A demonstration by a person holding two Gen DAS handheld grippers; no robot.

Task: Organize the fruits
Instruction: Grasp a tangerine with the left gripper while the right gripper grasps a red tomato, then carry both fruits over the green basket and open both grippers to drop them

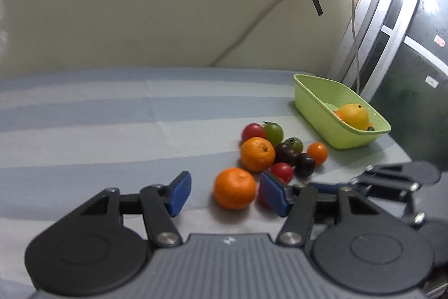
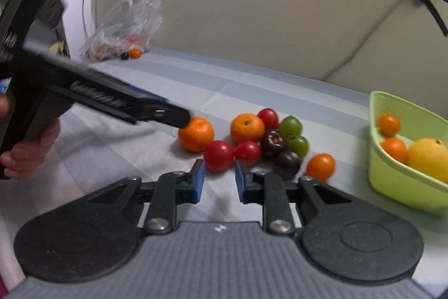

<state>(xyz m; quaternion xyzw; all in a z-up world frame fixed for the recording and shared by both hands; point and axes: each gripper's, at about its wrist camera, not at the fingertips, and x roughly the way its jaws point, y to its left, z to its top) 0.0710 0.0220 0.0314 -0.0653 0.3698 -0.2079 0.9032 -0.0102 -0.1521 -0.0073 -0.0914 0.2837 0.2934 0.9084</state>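
A pile of fruit lies on the striped cloth (image 1: 112,131). My left gripper (image 1: 225,194) is open, its blue pads either side of the near orange (image 1: 234,188), not gripping it. The same orange shows in the right wrist view (image 2: 196,134), with the left gripper's tip over it. A second orange (image 1: 257,154), red tomatoes (image 1: 282,171), green fruits (image 1: 273,131) and dark plums (image 1: 286,153) lie behind. My right gripper (image 2: 219,177) is open, just short of a red tomato (image 2: 219,156). The green basket (image 1: 316,102) holds a yellow fruit (image 1: 355,115) and small oranges.
A small orange fruit (image 2: 321,166) lies between the pile and the basket (image 2: 397,181). A plastic bag (image 2: 126,24) with more fruit sits at the table's far left corner by the wall. Cables and black tape hang on the wall behind.
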